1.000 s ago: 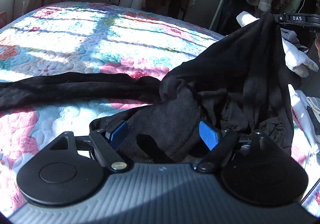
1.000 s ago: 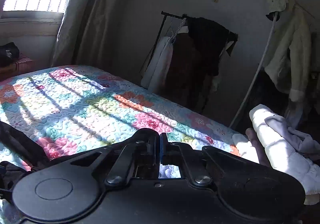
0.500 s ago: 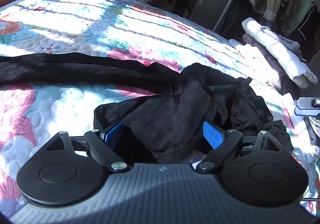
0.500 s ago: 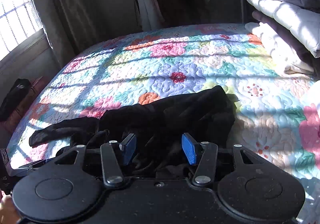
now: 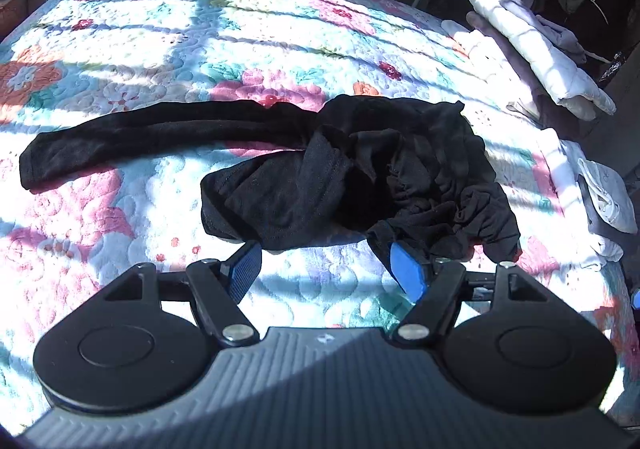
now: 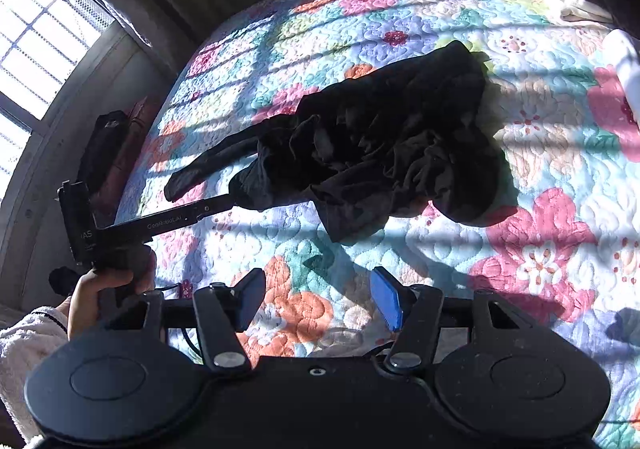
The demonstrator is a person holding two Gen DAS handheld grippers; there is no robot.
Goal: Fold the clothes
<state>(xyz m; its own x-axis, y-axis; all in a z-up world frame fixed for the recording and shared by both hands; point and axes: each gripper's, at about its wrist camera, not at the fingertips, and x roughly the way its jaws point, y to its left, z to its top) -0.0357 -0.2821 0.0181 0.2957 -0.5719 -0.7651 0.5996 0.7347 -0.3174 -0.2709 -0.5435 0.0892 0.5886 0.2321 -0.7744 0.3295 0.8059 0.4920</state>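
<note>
A black garment (image 5: 360, 169) lies crumpled in a heap on the flowered quilt (image 5: 160, 29), with one long narrow part (image 5: 140, 137) stretched out flat to the left. My left gripper (image 5: 325, 269) hovers just short of the heap's near edge, its jaws closing with only quilt between them. In the right wrist view the same garment (image 6: 380, 153) lies further ahead. My right gripper (image 6: 319, 301) hangs above bare quilt, its jaws opening with nothing between them. A hand (image 6: 104, 281) holds the left tool at the lower left.
A stack of folded white and lilac clothes (image 5: 540, 61) sits at the bed's far right. A smaller folded white and grey piece (image 5: 604, 201) lies at the right edge. Hanging clothes stand behind the bed. A window (image 6: 40, 29) is at the left.
The right gripper let go of the raised black garment, which dropped into a heap. The left gripper pulled back off the fabric and rose. The right gripper opened and swung to face the bed.
</note>
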